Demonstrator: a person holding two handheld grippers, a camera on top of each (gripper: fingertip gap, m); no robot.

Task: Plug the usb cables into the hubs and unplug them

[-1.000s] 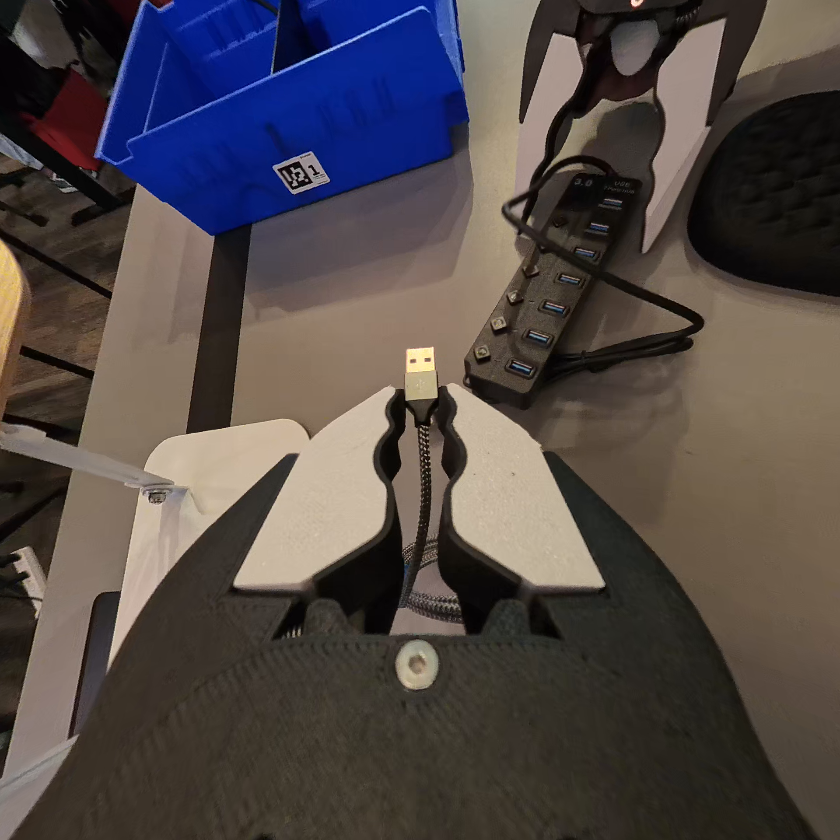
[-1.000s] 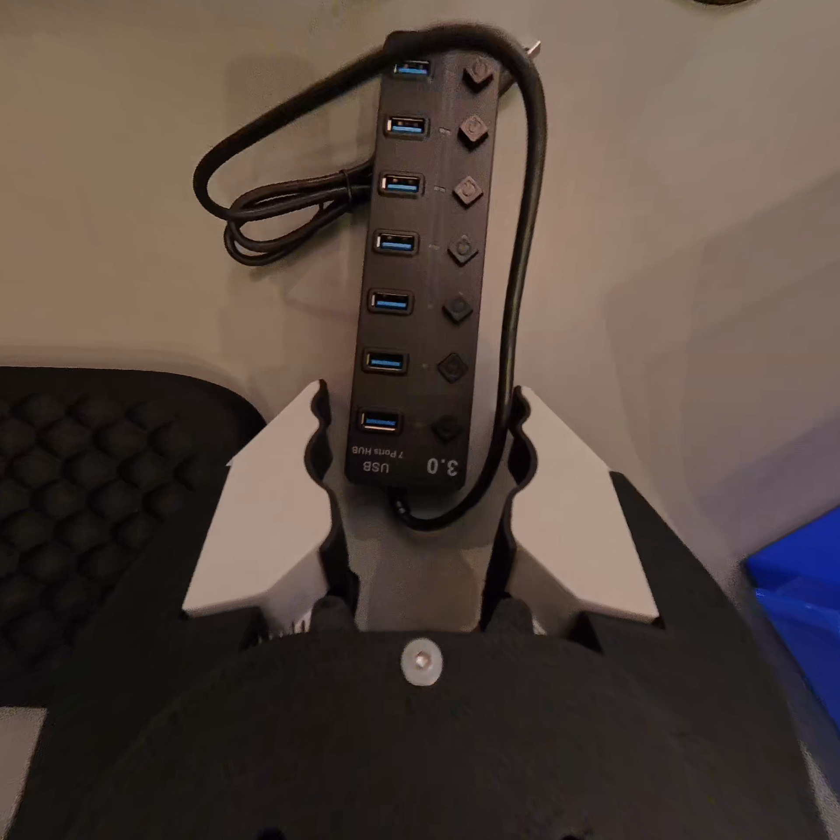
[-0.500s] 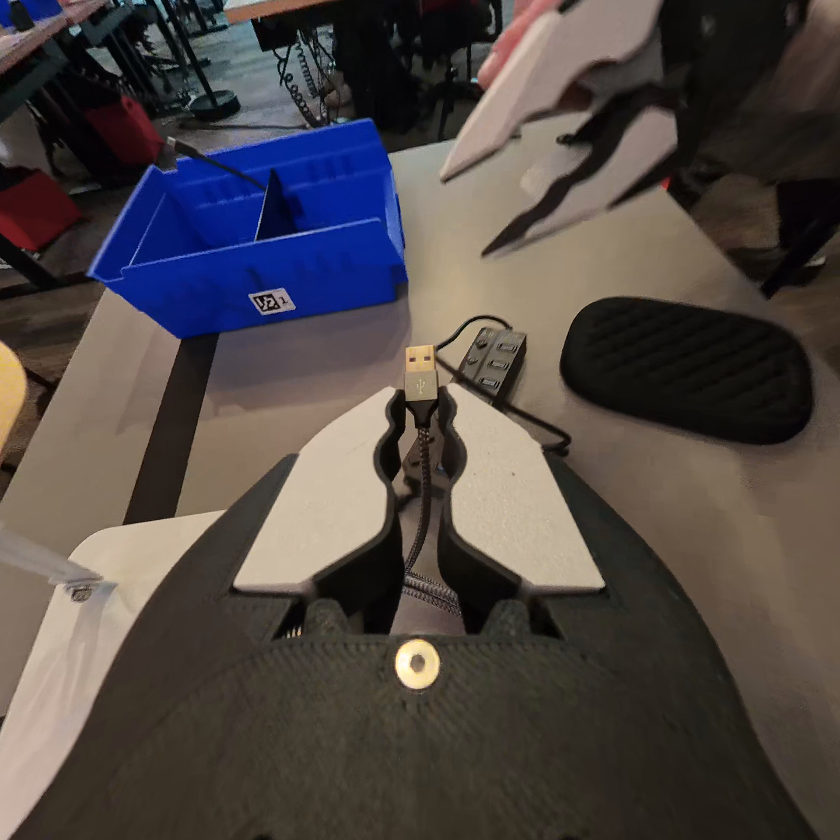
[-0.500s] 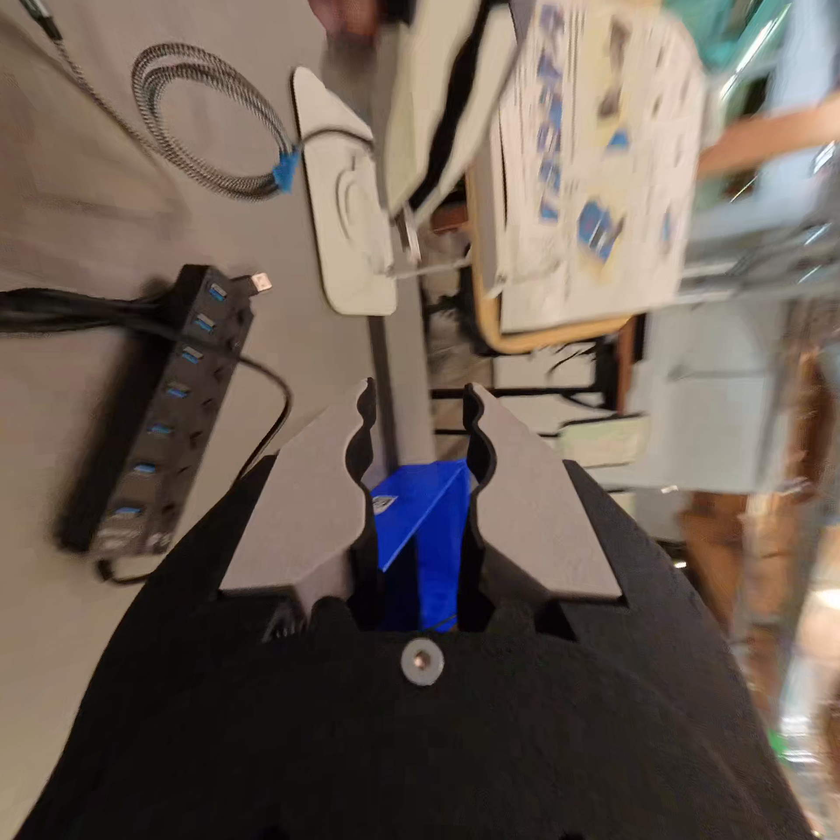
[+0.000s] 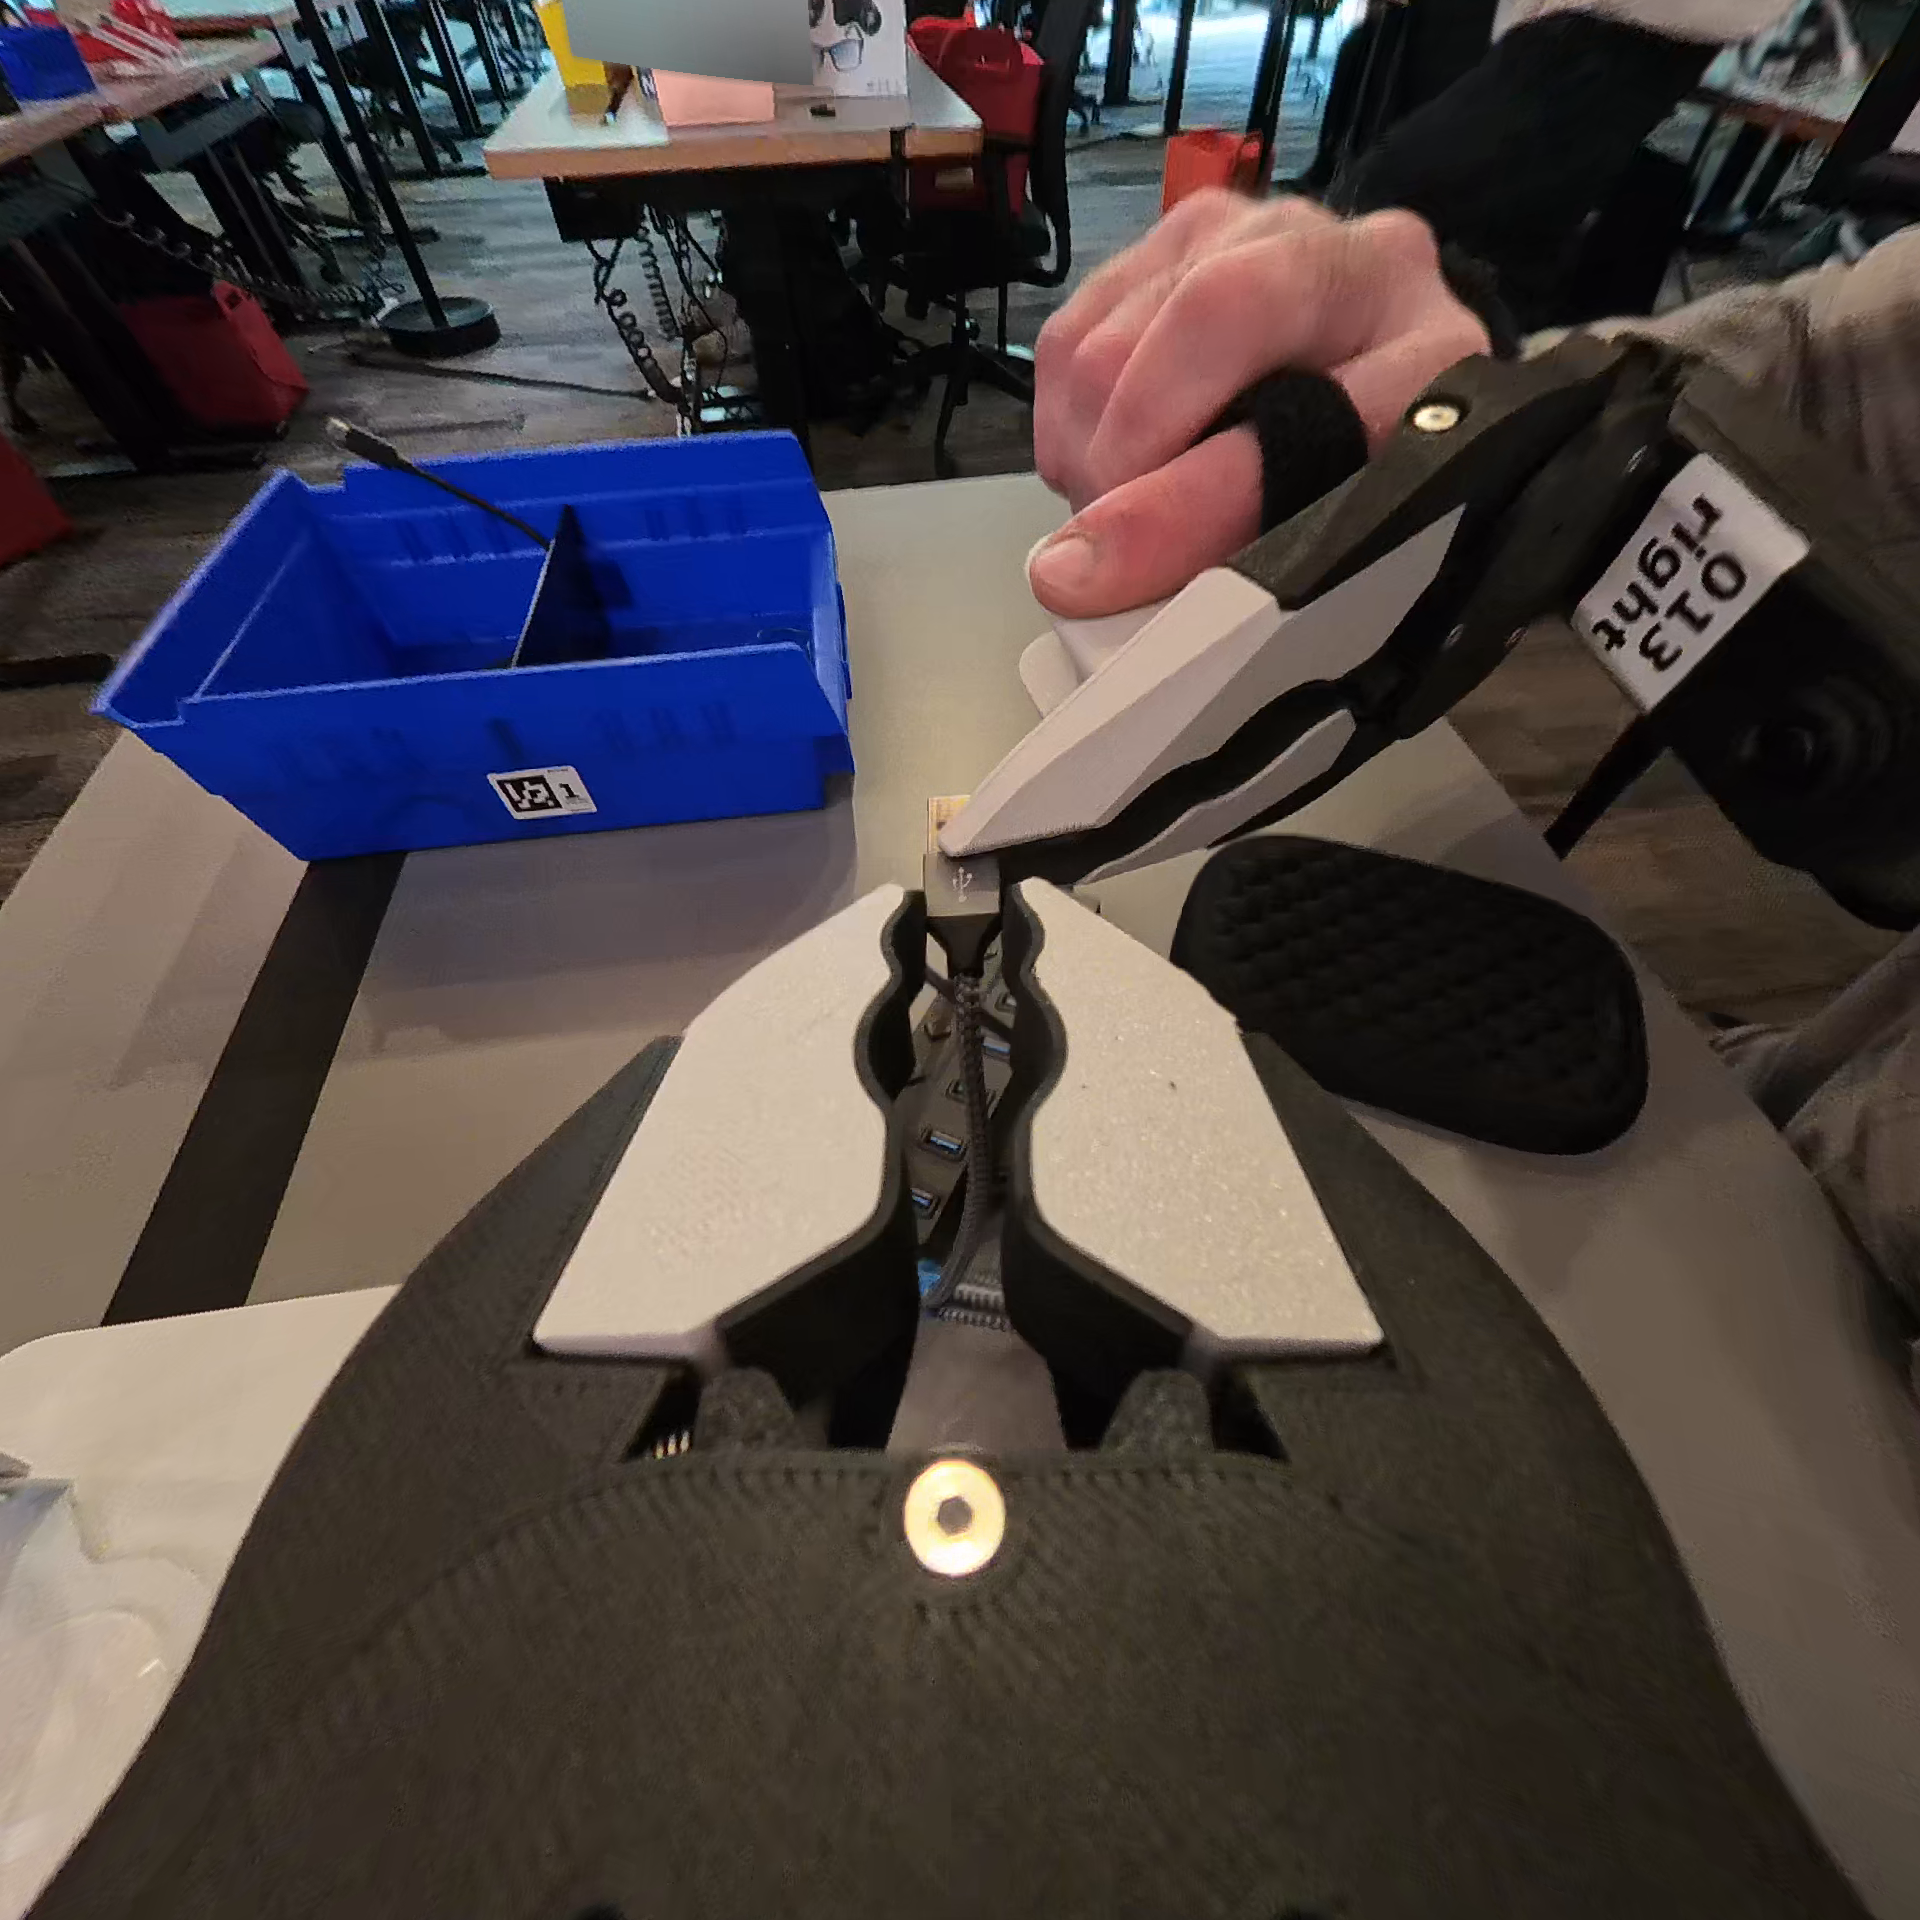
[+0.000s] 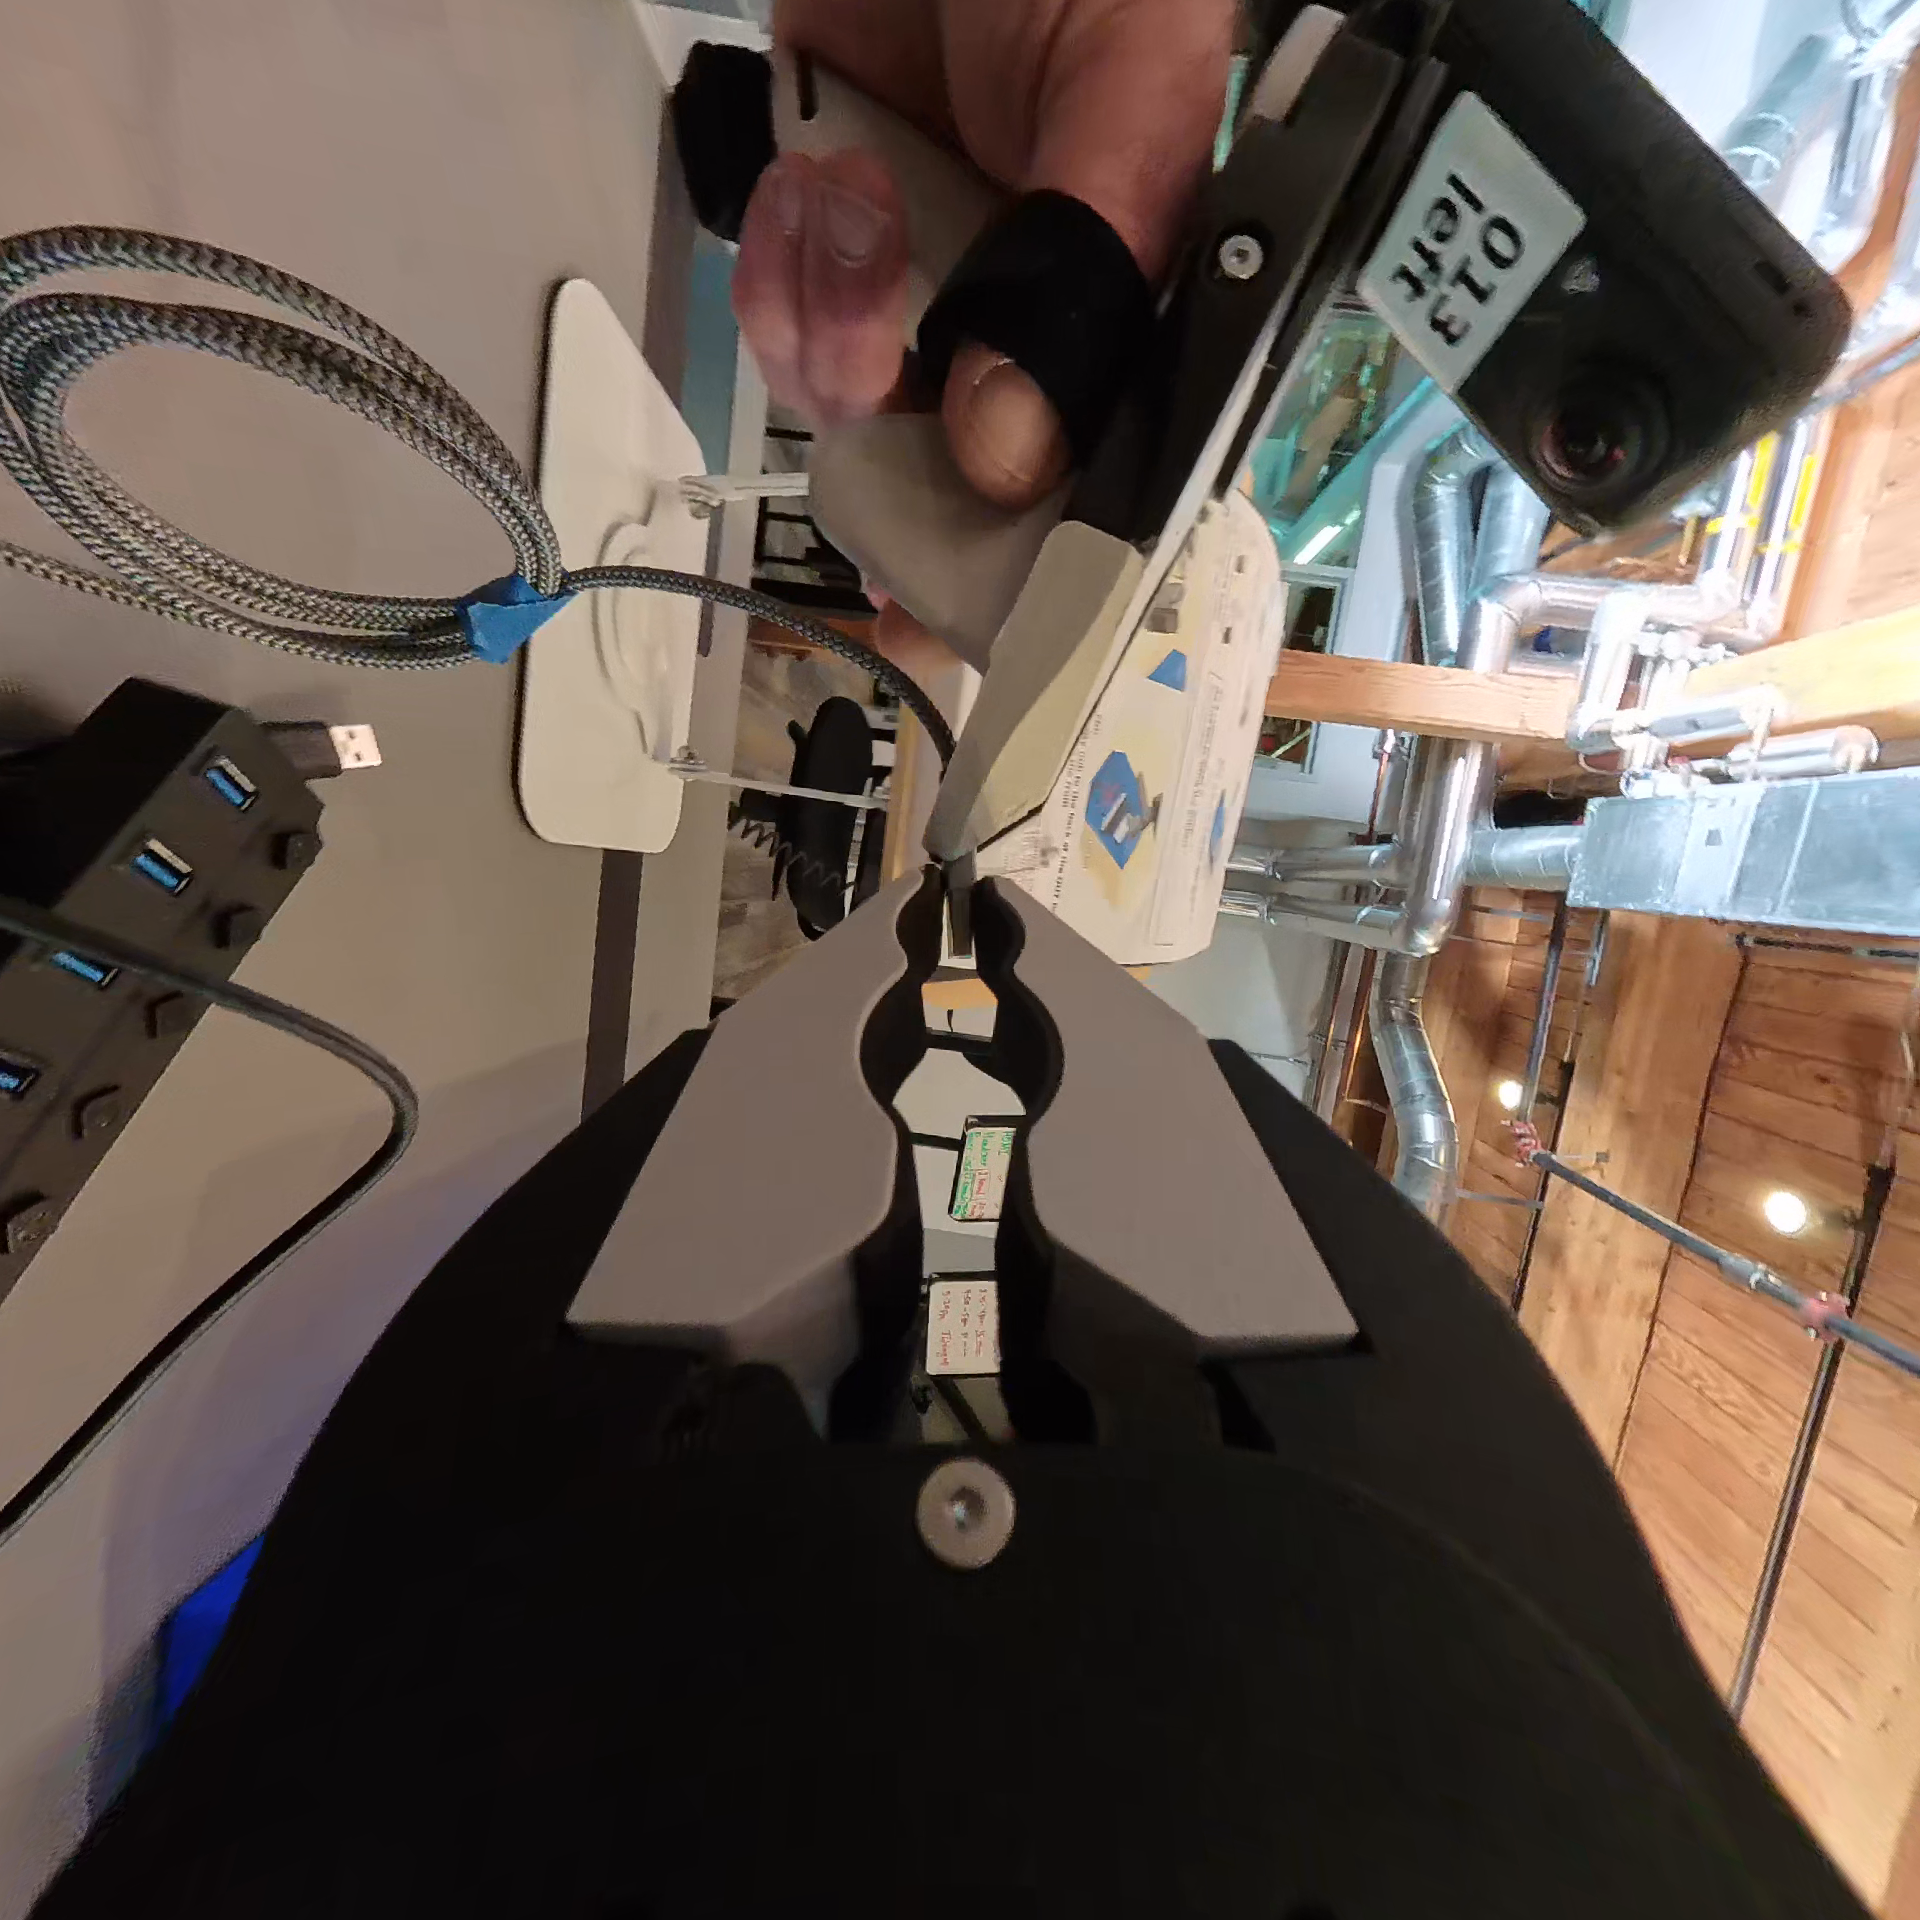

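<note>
My left gripper [image 5: 961, 904] is shut on the dark housing of a braided USB cable's plug [image 5: 964, 883] and holds it above the table. My right gripper [image 5: 958, 836] comes in from the right, and its tips are closed on the plug's metal end. In the right wrist view, my right gripper [image 6: 961, 920] pinches the metal plug [image 6: 958, 935], and the left gripper [image 6: 951, 847] meets it from above. The black USB hub [image 6: 135, 883] lies on the table with all visible ports empty. It also shows between the left fingers [image 5: 940, 1127]. The cable's coil [image 6: 260, 436] lies beside the hub.
A blue divided bin [image 5: 499, 665] stands at the far left of the grey table [image 5: 520, 987]. A black textured pad [image 5: 1403, 987] lies to the right. A white stand base [image 6: 613, 571] sits near the table edge. The hub's own lead and plug [image 6: 348, 743] lie by the hub. The tips of both grippers are at nearly the same place. The black USB hub [image 6: 135, 883] is about 15 cm from both grippers' fingertips.
My right gripper left the hub, swung up to the left gripper and closed on the plug's metal end. The left gripper tilted up, still holding the plug.
</note>
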